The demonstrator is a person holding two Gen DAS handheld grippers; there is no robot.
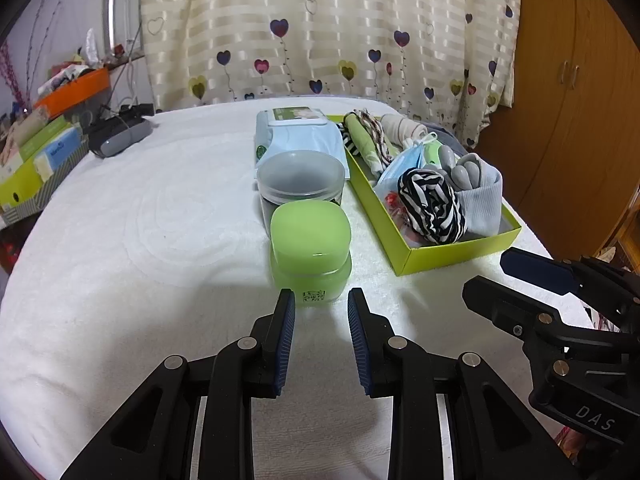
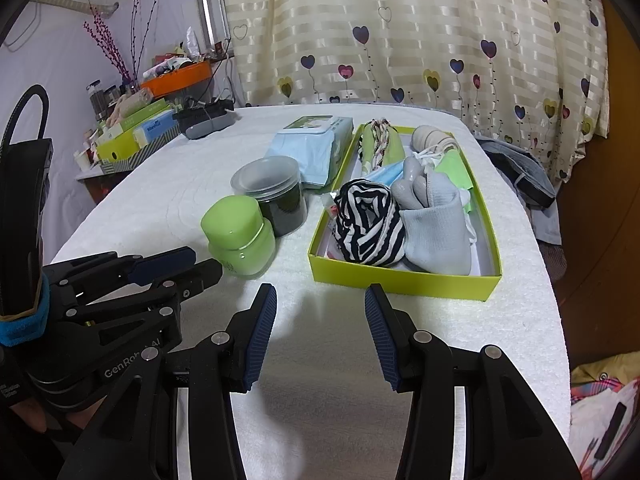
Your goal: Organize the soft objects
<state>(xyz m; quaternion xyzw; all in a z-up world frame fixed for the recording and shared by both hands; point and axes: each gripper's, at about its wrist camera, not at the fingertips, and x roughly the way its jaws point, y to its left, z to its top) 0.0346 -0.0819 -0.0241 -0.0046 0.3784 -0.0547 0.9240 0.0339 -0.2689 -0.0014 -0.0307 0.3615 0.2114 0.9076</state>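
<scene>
A lime green box (image 1: 460, 252) (image 2: 400, 280) on the white-covered table holds soft things: a black-and-white striped cloth (image 1: 432, 208) (image 2: 368, 224), a pale blue sock (image 1: 482, 200) (image 2: 436, 236), a blue face mask (image 1: 400, 164) (image 2: 386, 174), a green roll with braided cord (image 1: 368, 140) (image 2: 378, 144) and a beige roll (image 1: 404, 126) (image 2: 430, 138). My left gripper (image 1: 321, 300) (image 2: 208, 264) is open and empty, just in front of a green jar (image 1: 310, 252) (image 2: 240, 236). My right gripper (image 2: 320, 296) (image 1: 492, 272) is open and empty, in front of the box's near wall.
A dark jar with a clear lid (image 1: 300, 180) (image 2: 272, 196) stands behind the green jar. A blue wipes pack (image 1: 298, 132) (image 2: 316, 148) lies beyond it. A black device (image 1: 120, 132) (image 2: 208, 122) sits at the far left corner, by stacked boxes (image 1: 36, 160). Curtain behind, wardrobe right.
</scene>
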